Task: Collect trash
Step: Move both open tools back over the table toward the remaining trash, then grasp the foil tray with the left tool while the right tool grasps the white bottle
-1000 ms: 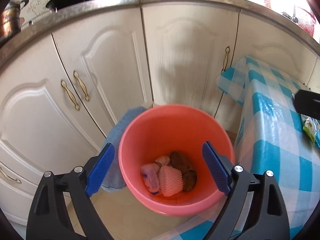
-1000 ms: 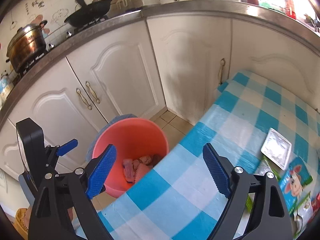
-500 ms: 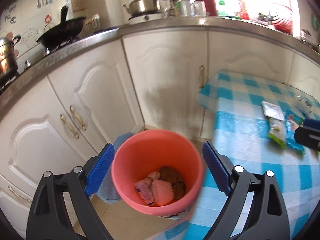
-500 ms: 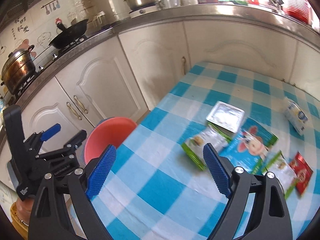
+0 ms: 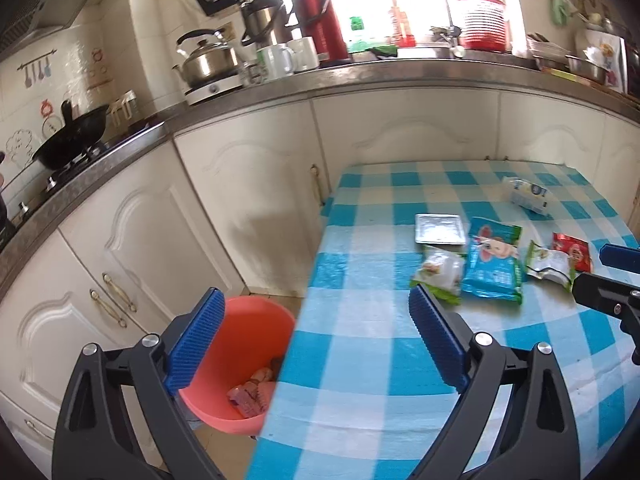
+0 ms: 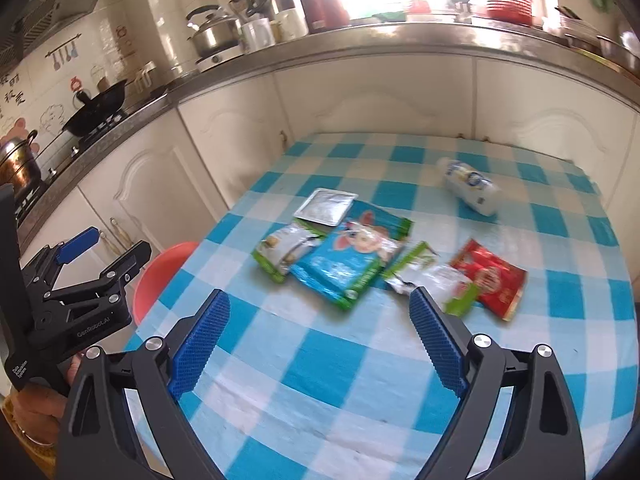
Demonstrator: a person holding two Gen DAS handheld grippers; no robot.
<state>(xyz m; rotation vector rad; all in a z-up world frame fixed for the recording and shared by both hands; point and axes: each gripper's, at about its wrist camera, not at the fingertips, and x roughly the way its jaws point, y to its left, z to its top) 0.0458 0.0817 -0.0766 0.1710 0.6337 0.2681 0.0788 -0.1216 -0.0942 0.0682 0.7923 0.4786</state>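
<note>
A pink bucket (image 5: 248,344) with scraps in it stands on the floor at the table's left edge; it also shows as the bucket (image 6: 160,276) in the right wrist view. On the blue checked tablecloth (image 6: 340,360) lie a silver foil packet (image 6: 326,206), a green-white wrapper (image 6: 286,252), a blue packet (image 6: 352,256), a torn wrapper (image 6: 432,280), a red packet (image 6: 490,278) and a white bottle (image 6: 470,186). My right gripper (image 6: 320,300) hangs open and empty just short of the wrappers. My left gripper (image 5: 316,300) is open and empty over the table's left edge.
White cupboards (image 5: 256,184) run behind the bucket and the table, under a grey counter (image 5: 360,76) with a kettle, flasks and mugs. A wok (image 5: 72,140) sits on the hob at left. A hand (image 6: 36,412) holds the left gripper's handle.
Both views have swung from the bucket up and right onto the table. The wrappers have come into view ahead of both grippers. Both jaws stay open and empty.
</note>
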